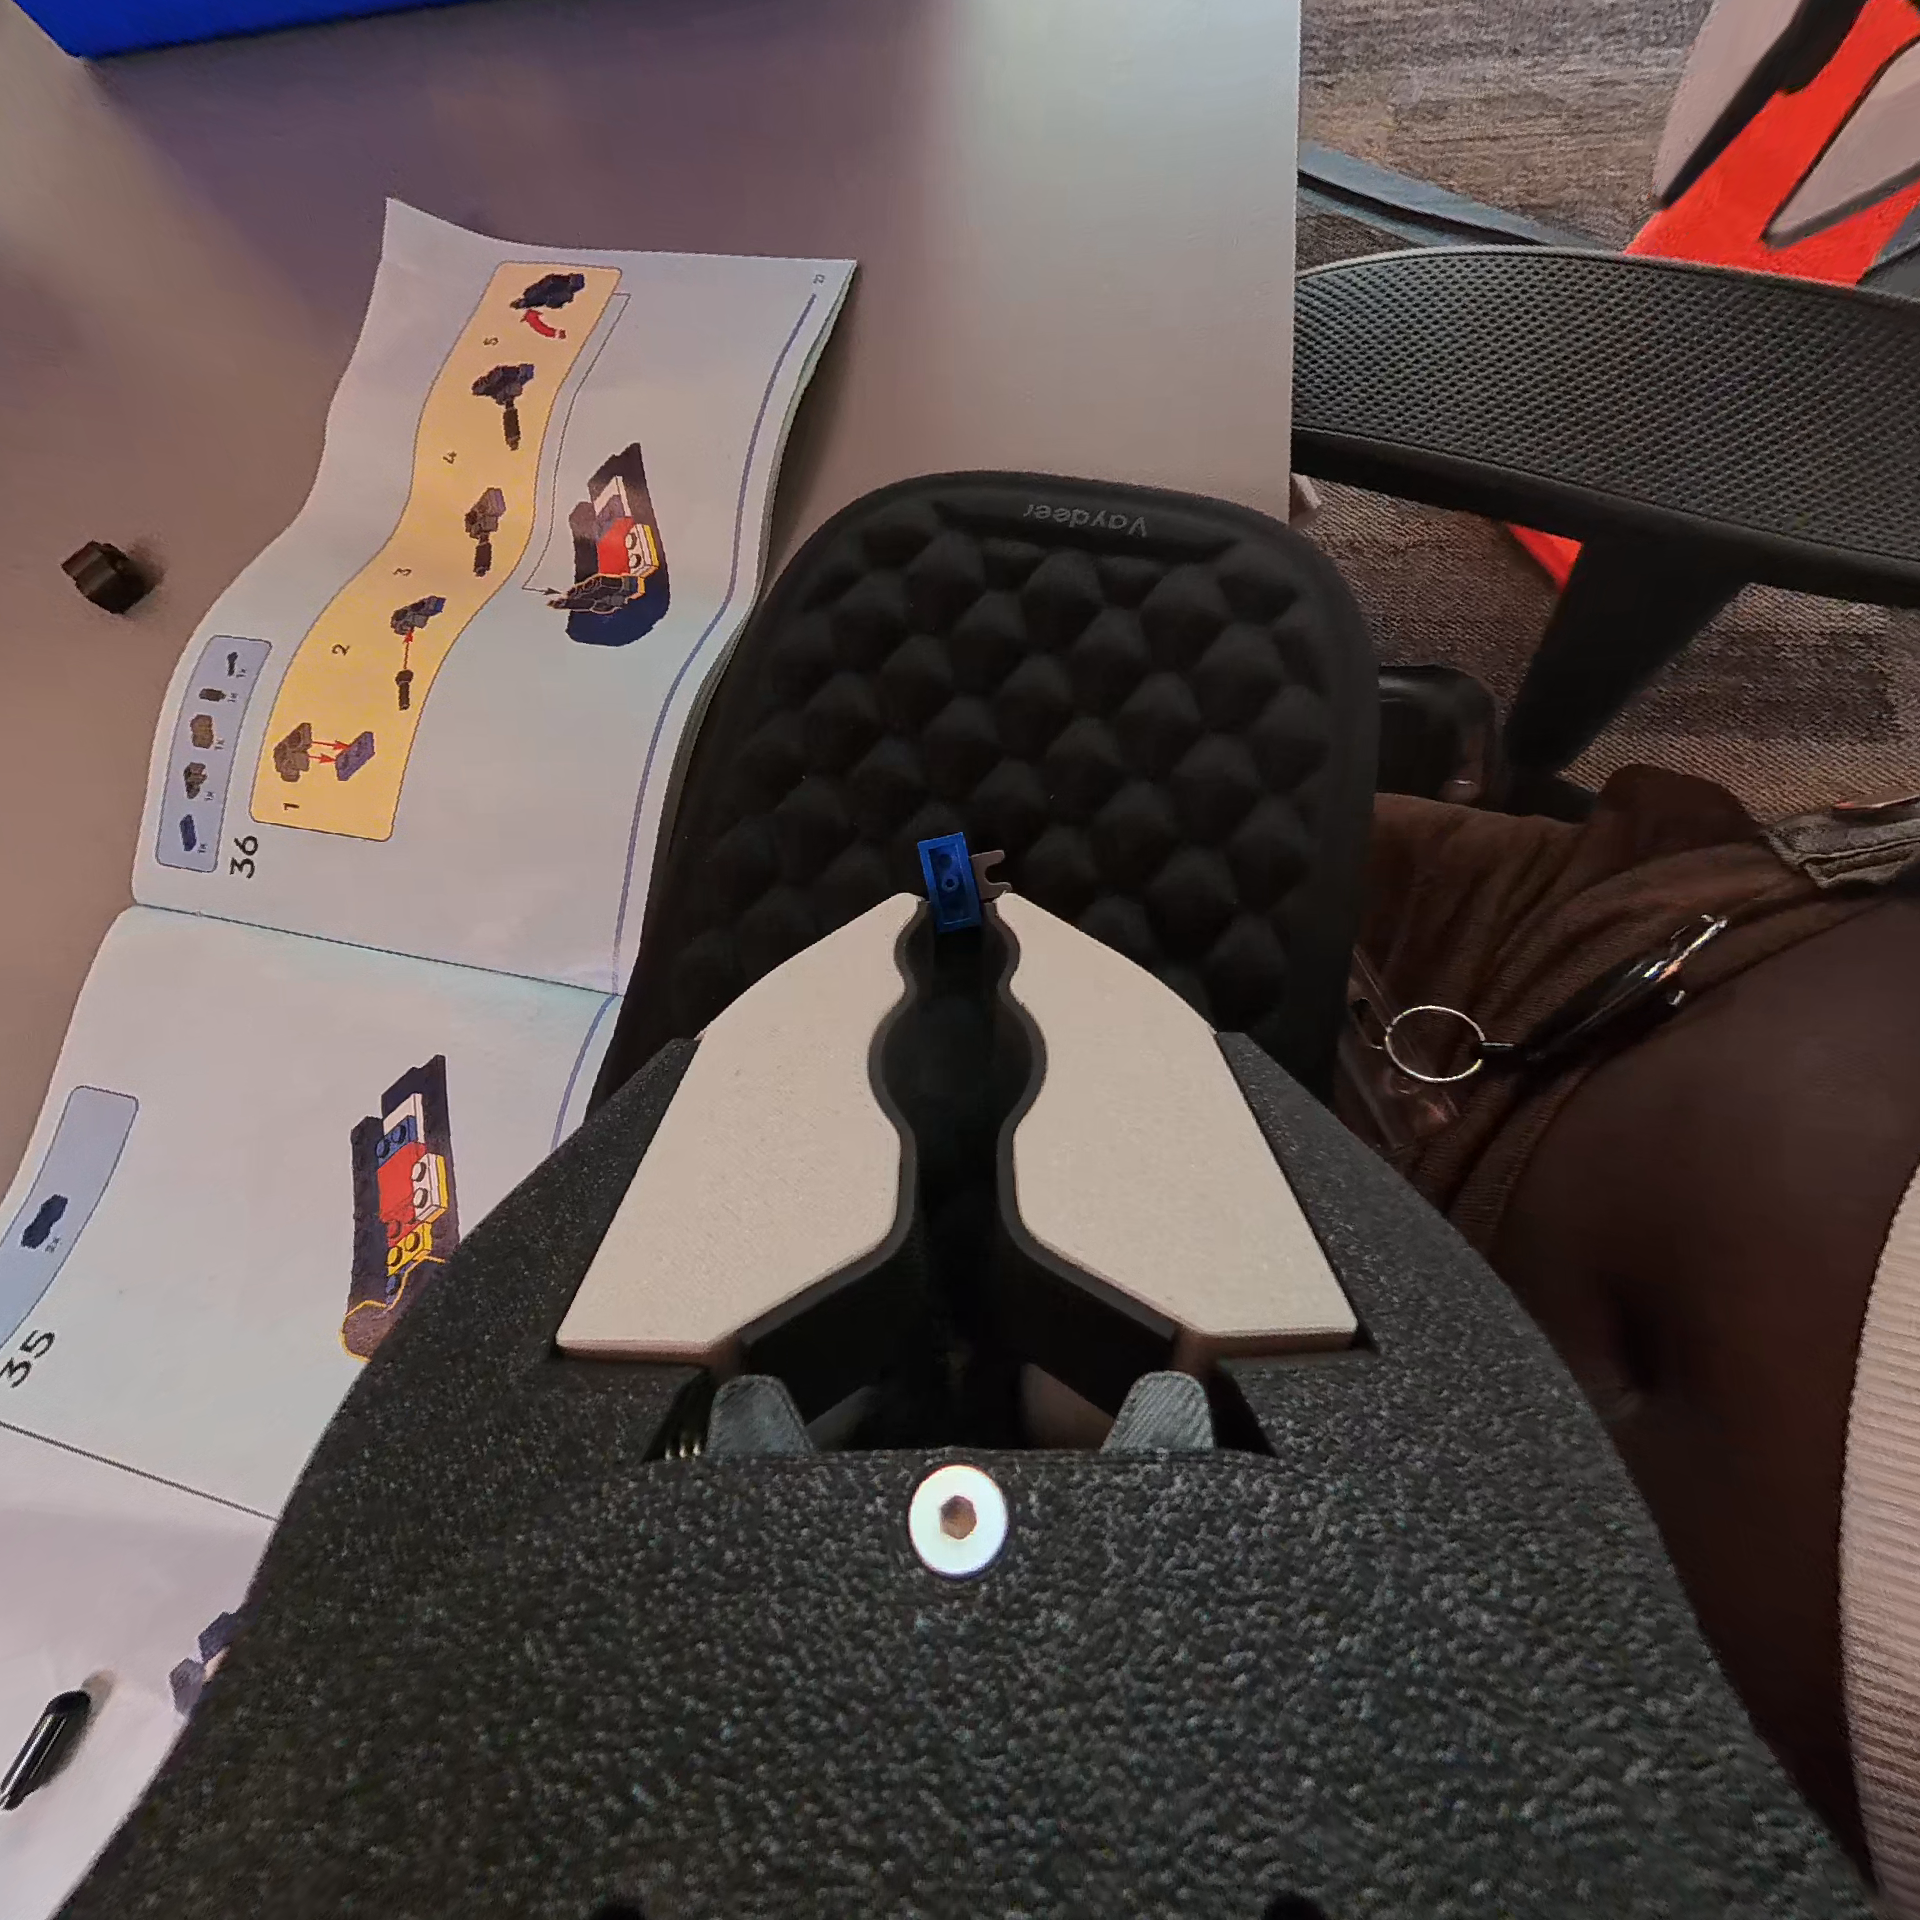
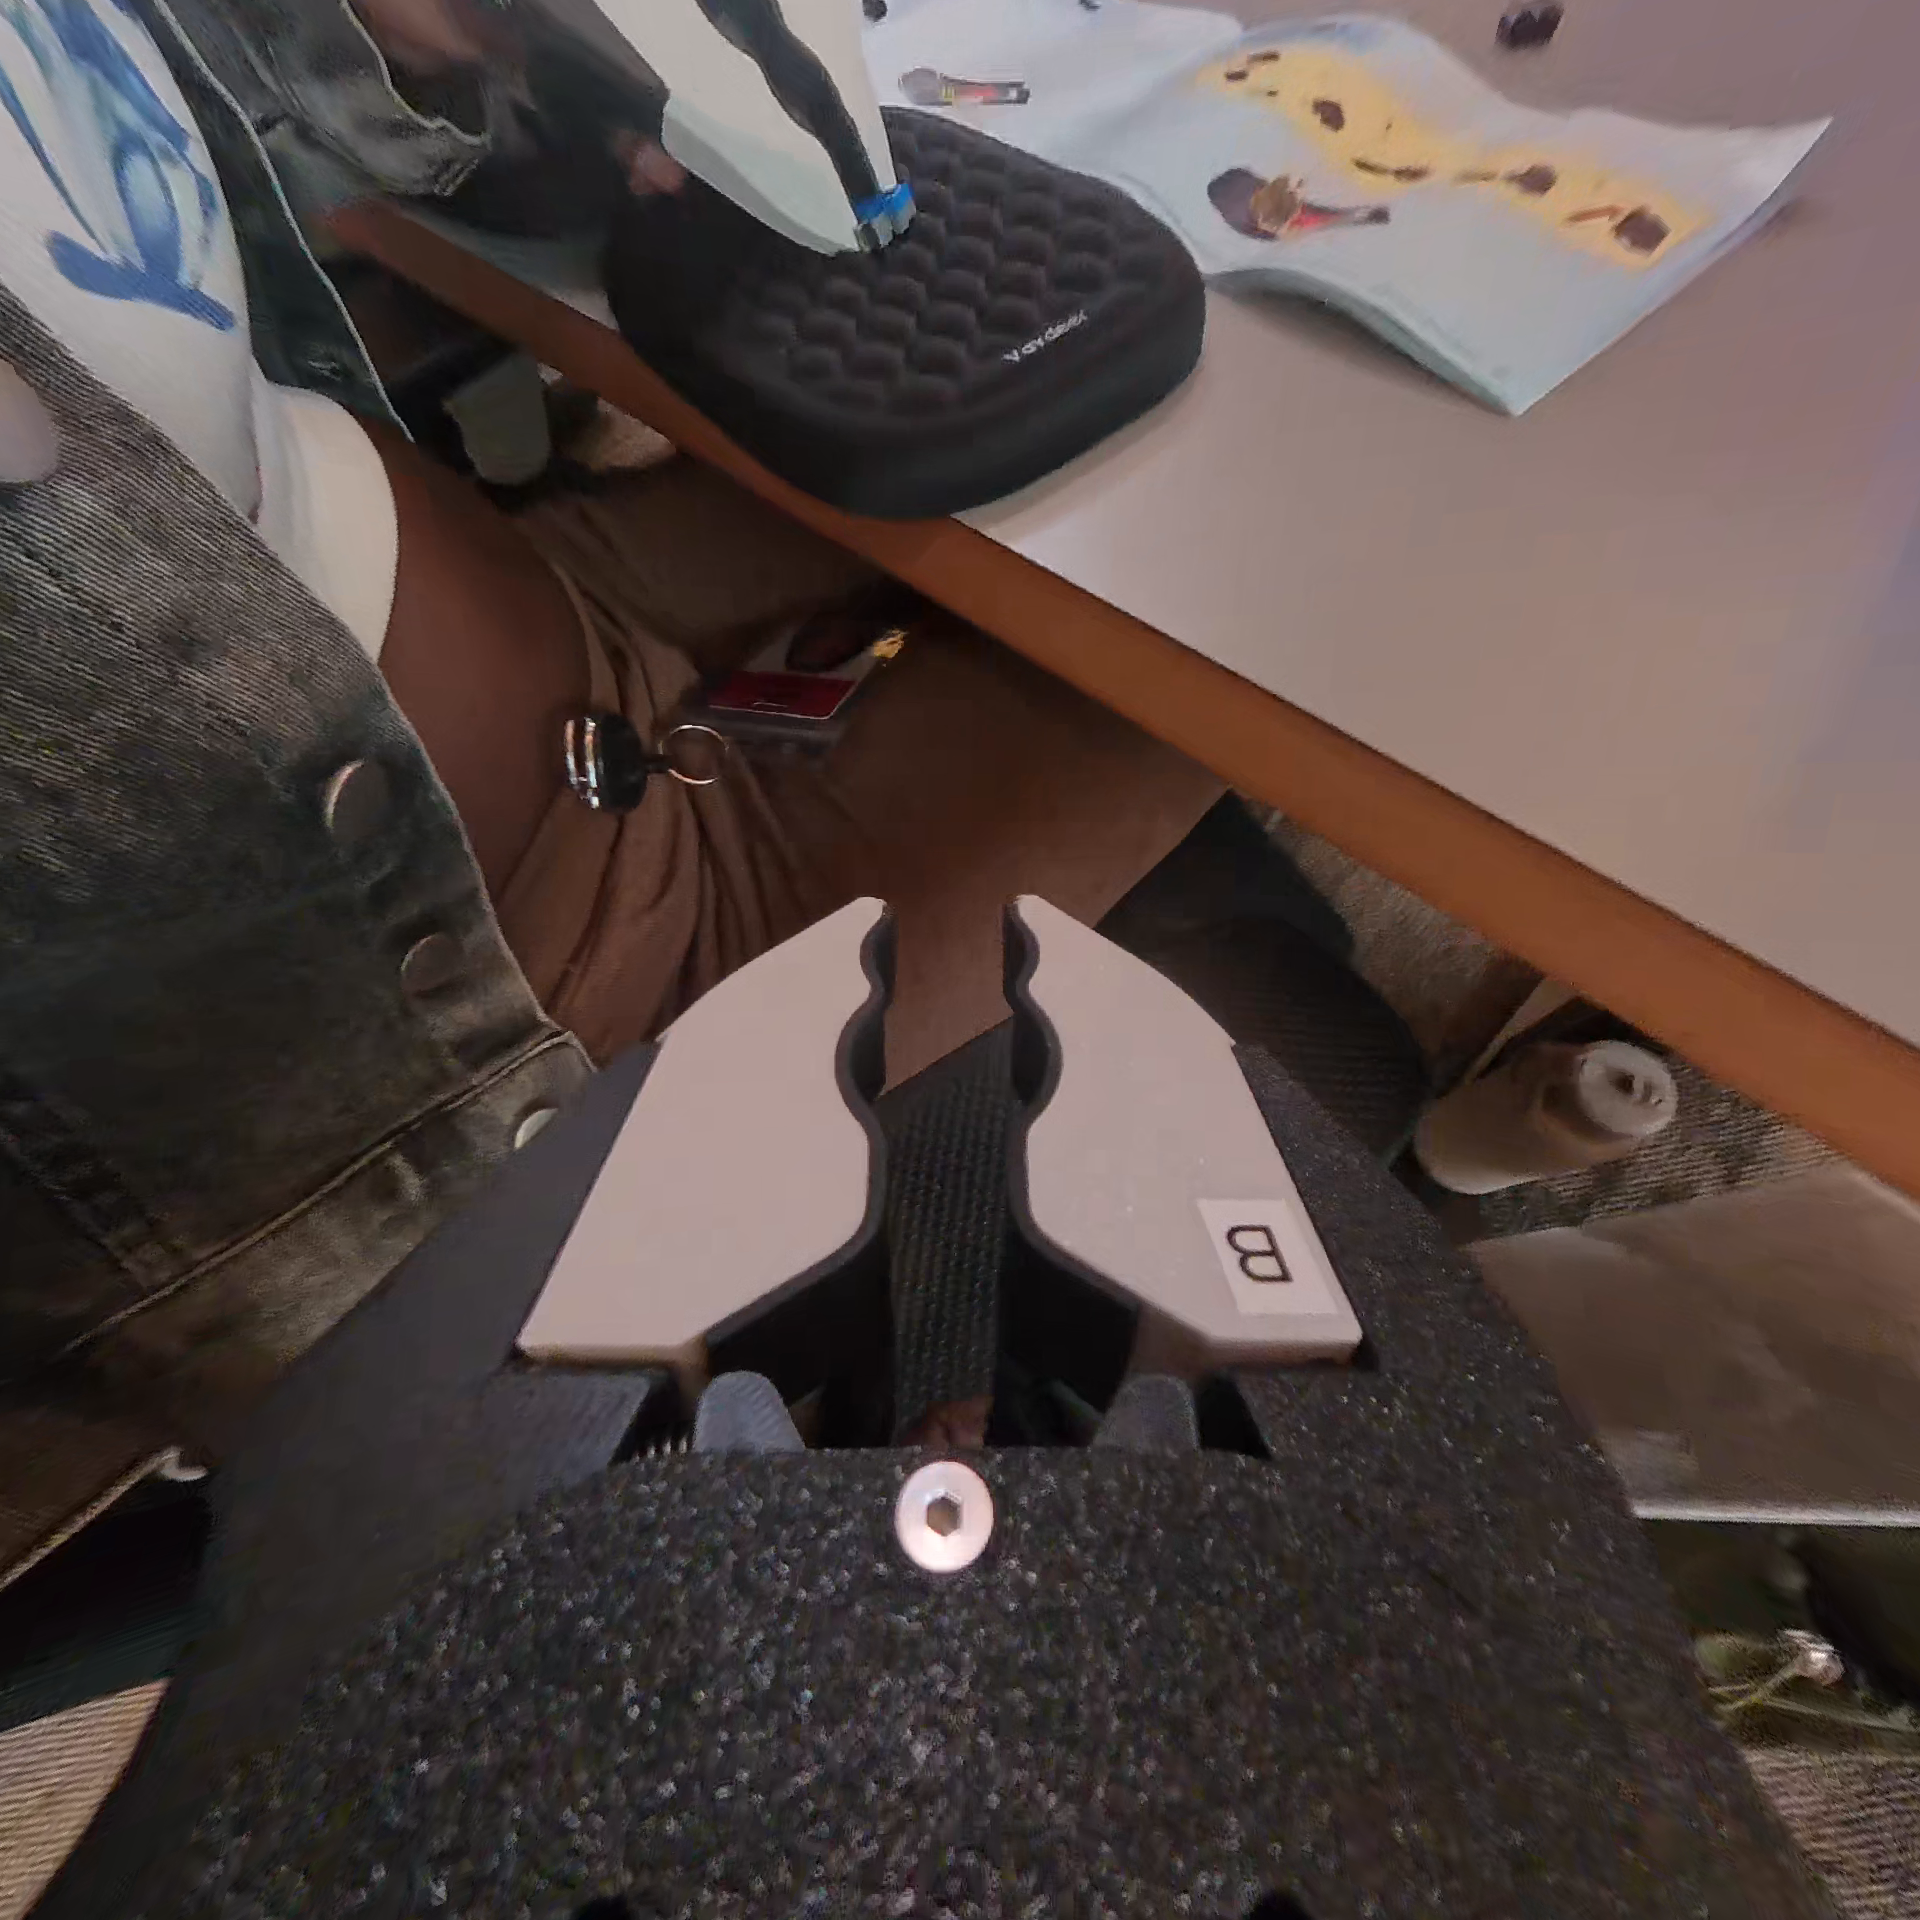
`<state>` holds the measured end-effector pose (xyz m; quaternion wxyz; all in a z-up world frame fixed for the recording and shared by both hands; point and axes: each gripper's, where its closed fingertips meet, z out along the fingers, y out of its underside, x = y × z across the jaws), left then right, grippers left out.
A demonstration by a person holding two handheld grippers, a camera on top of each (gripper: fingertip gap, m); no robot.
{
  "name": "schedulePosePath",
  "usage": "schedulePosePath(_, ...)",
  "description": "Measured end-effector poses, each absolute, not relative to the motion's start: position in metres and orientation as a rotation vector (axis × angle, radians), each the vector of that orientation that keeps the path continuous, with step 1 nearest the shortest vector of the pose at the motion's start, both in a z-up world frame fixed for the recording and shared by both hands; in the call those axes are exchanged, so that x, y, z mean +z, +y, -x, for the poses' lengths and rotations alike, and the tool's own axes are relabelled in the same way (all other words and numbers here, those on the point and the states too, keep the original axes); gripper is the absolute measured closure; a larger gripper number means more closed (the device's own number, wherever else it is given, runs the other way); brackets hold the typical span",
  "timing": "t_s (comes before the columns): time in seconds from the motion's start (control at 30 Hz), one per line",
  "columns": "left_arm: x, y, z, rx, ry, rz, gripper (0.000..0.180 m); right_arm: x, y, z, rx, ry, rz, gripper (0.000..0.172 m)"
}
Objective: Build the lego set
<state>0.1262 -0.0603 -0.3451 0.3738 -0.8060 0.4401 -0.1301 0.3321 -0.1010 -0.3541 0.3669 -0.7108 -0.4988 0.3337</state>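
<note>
Gripping a small blue brick [image 1: 950, 881] between its fingertips, left claw [image 1: 956, 914] hovers over the near end of a black quilted cushion [image 1: 1049, 686]; both pads press the brick, a grey clip piece [image 1: 992, 873] jutting from the brick's right side. Cushion lies at the counter [image 1: 987, 260] edge, overhanging it. Open instruction booklet [image 1: 499, 623] spread just left of the cushion, touching it. Small dark brick [image 1: 109, 575] alone on the counter, left of the booklet. Right claw [image 2: 945, 925] held off the counter, below its edge and well clear of the cushion, over a person's lap; jaws narrowly parted, nothing between them. Key ring [image 2: 691, 755] and red card [image 2: 779, 696] seen beyond that claw.
</note>
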Motion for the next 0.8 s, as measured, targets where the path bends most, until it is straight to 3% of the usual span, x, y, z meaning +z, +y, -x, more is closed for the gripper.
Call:
schedulePosePath(0.2,-0.345,-0.06,-0.126,-0.309,1.134,2.053,0.172,-0.345,-0.095,-0.311,0.759,-1.244,1.656,0.146)
schedulePosePath(0.43,-0.345,-0.061,-0.126,-0.363,1.117,2.076,0.172,-0.365,-0.078,-0.274,0.647,-0.966,1.812,0.157)
schedulePosePath(0.67,-0.345,-0.061,-0.127,-0.421,1.108,2.092,0.172,-0.42,-0.119,-0.276,0.519,-1.35,2.05,0.157)
schedulePosePath(0.8,-0.345,-0.061,-0.127,-0.429,1.11,2.092,0.172,-0.437,-0.121,-0.279,0.36,-1.758,1.96,0.145)
